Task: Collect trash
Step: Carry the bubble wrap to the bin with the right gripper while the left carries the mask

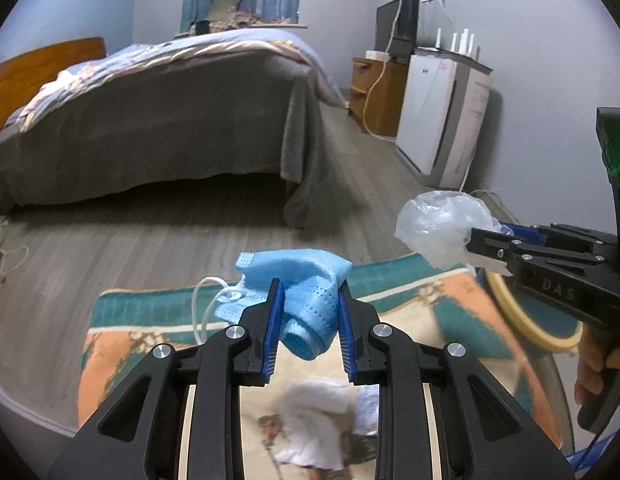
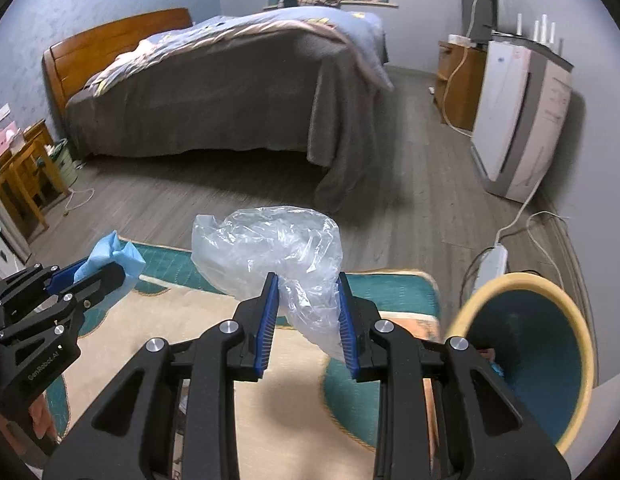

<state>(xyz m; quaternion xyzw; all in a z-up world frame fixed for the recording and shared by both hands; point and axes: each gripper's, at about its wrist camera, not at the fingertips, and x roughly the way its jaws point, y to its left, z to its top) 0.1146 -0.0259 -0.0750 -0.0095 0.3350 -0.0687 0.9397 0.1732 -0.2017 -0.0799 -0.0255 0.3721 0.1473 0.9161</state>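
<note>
Left tongs (image 1: pixel 307 320) — clamped on a crumpled blue face mask (image 1: pixel 305 284), held clear above the rug (image 1: pixel 450 300).
Right tongs (image 2: pixel 307 322) — clamped on a wad of clear plastic bag (image 2: pixel 269 248), likewise aloft.
Step, as judged: both pieces picked up, carry in hand.
Next: swing to the yellow-rimmed bin (image 2: pixel 550 292) at right, release over its mouth.
White tissue (image 1: pixel 318 420) left on the rug.

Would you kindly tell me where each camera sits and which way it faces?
Left wrist: sits on the left tool, looking forward and down at the blue face mask it grips, rug and bed beyond; a hand holding the right tool shows.
Right wrist: sits on the right tool, facing the clear plastic bag it grips; the bin is at right.
Shared: bed, rug, both tools.
</note>
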